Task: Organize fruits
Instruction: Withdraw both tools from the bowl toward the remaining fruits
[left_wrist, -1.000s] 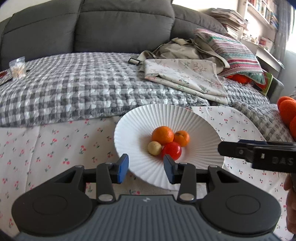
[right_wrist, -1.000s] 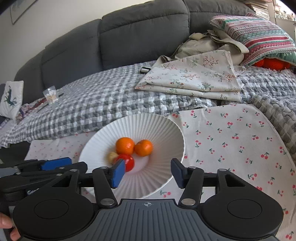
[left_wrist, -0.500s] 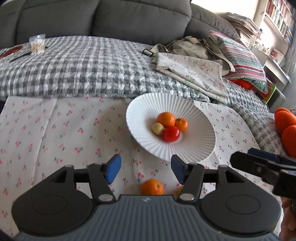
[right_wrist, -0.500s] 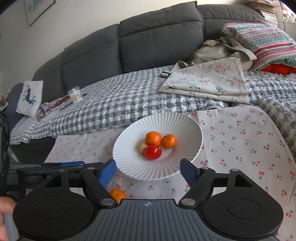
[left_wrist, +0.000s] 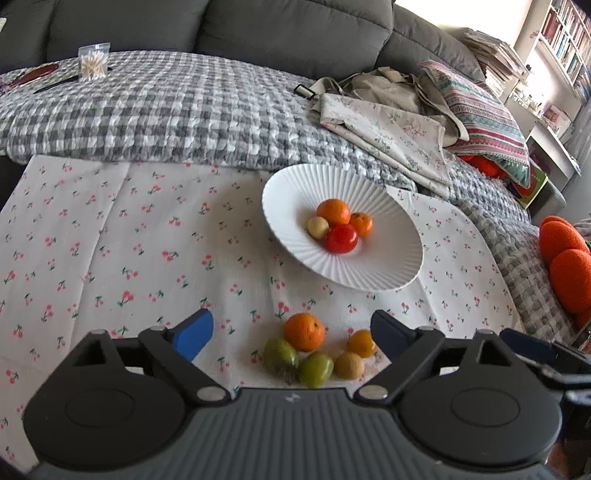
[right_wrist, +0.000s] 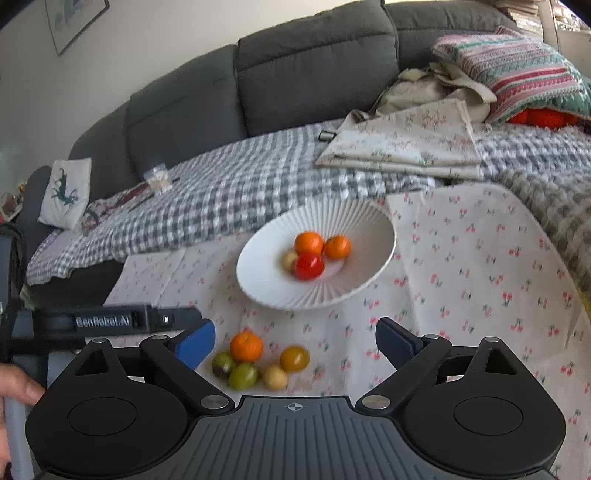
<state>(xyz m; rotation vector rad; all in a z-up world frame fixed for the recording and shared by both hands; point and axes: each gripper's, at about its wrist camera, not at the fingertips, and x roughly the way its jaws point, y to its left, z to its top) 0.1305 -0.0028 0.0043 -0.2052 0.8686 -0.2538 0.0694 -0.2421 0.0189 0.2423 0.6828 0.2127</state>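
Grey sofa (left_wrist: 295, 26) at the back, checked grey blanket (left_wrist: 166, 107) over the seat, and a cherry-print cloth (left_wrist: 110, 240) in front where we work. White ribbed plate (left_wrist: 388, 269) sits on the cloth with four fruits touching in its middle: two oranges, a red tomato (left_wrist: 340, 238) and a small pale yellow fruit. Loose pile (left_wrist: 317, 350) near us on the cloth: an orange, a smaller orange, two green fruits and a pale yellow one, all clustered together.

Our left gripper (left_wrist: 291, 332) has just been opening; its jaws stand wide with nothing gripped, the pile showing between the blue pads. Our right gripper (right_wrist: 295, 341) has likewise just been opening, wide and empty, pile low between its fingers and left of centre.

Left view alone shows bookshelves (left_wrist: 565, 48) and orange plush shapes (left_wrist: 569, 258) at the right edge, plus the right gripper's fingertip. Right view alone shows a framed picture (right_wrist: 77, 18) on the wall, a small printed cushion (right_wrist: 66, 192), the left gripper's lettered side and a hand (right_wrist: 14, 391) on its handle.
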